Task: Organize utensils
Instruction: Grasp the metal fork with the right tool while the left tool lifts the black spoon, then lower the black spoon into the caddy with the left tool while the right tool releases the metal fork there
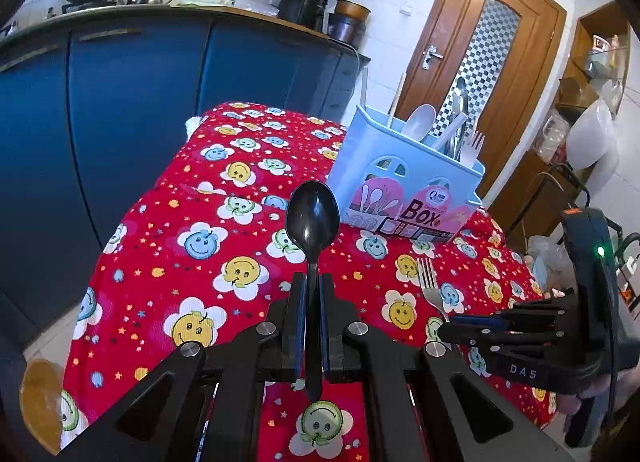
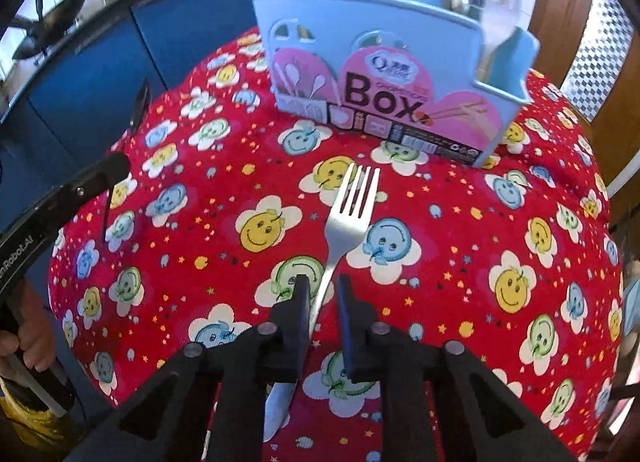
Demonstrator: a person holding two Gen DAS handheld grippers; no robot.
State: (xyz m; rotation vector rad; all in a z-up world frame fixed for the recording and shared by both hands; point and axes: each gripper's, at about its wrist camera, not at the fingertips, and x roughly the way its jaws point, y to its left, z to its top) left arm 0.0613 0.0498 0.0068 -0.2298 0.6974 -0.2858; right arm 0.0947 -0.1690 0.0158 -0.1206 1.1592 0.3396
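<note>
Right now I see the red smiley-flower tablecloth [image 2: 224, 165] carrying the pale blue plastic utensil box [image 1: 384, 165], already part-filled. My left gripper [image 1: 313, 290] is clamped on the black plastic spoon [image 1: 313, 221], bowl up. My right gripper [image 2: 323, 290] straddles the steel fork [image 2: 352, 213] lying on the cloth; its jaws look not quite pressed on the handle. I judge pickup is underway; next, squeeze, lift, carry both to the box.
</note>
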